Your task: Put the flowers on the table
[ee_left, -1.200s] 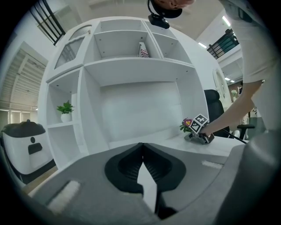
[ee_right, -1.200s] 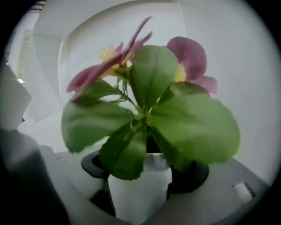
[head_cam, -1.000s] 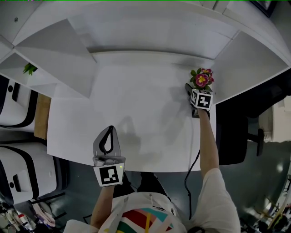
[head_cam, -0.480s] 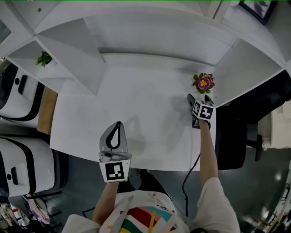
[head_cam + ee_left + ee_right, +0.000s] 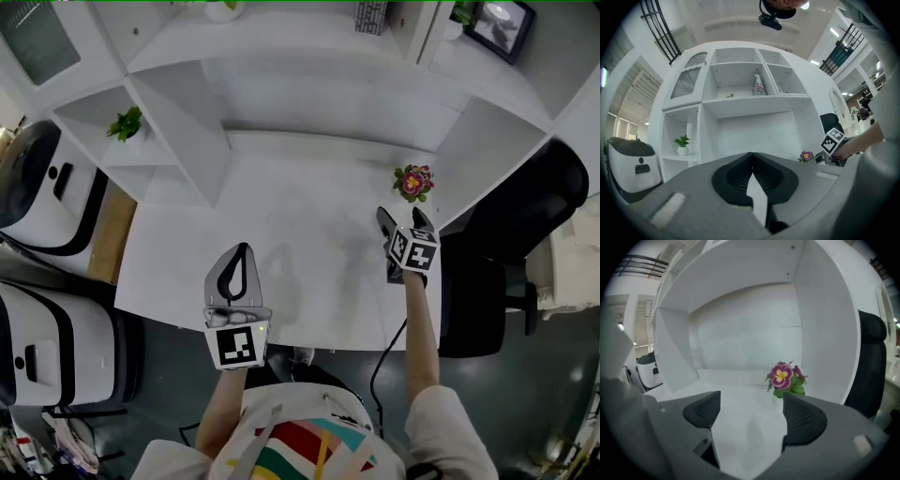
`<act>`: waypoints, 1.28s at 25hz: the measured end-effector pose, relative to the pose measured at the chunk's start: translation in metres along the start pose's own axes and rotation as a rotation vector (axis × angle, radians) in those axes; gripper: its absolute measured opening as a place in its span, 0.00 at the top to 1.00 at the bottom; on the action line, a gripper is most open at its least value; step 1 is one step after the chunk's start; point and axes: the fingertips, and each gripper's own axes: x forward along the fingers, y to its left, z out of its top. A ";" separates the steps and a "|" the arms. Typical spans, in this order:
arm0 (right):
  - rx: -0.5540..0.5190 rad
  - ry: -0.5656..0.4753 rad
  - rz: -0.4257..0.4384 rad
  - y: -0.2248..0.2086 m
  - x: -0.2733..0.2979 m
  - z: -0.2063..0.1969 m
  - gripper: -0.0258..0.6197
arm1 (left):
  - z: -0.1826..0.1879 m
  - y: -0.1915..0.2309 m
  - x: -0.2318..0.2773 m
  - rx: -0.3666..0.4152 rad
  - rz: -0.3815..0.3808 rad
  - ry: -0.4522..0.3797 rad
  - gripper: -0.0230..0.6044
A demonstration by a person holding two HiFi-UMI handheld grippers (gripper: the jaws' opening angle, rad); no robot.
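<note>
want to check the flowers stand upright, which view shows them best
The right gripper view: the flowers are close, upright, blooms and leaves clear. The head view shows them small from above; the left gripper view, tiny and distant.

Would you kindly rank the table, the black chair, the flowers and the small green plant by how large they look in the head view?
1. table
2. black chair
3. flowers and green plant: they look about alike, so not ranked.

White shelves [image 5: 309, 66] rise behind a white table [image 5: 300, 216]; a small plant [image 5: 125, 124] sits in a left cubby. A black chair [image 5: 530, 202] stands at the right, on dark floor [image 5: 159, 375].
</note>
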 end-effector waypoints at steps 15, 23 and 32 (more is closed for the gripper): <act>-0.036 -0.282 0.235 0.166 -0.148 0.055 0.34 | 0.024 -0.012 -0.009 -0.005 -0.061 -0.083 0.96; -0.134 -0.359 0.234 0.196 -0.184 0.058 0.48 | 0.031 -0.007 -0.009 -0.012 -0.049 -0.113 0.96; -0.171 -0.387 0.246 0.213 -0.197 0.054 0.77 | 0.034 -0.002 -0.014 -0.012 -0.032 -0.134 0.96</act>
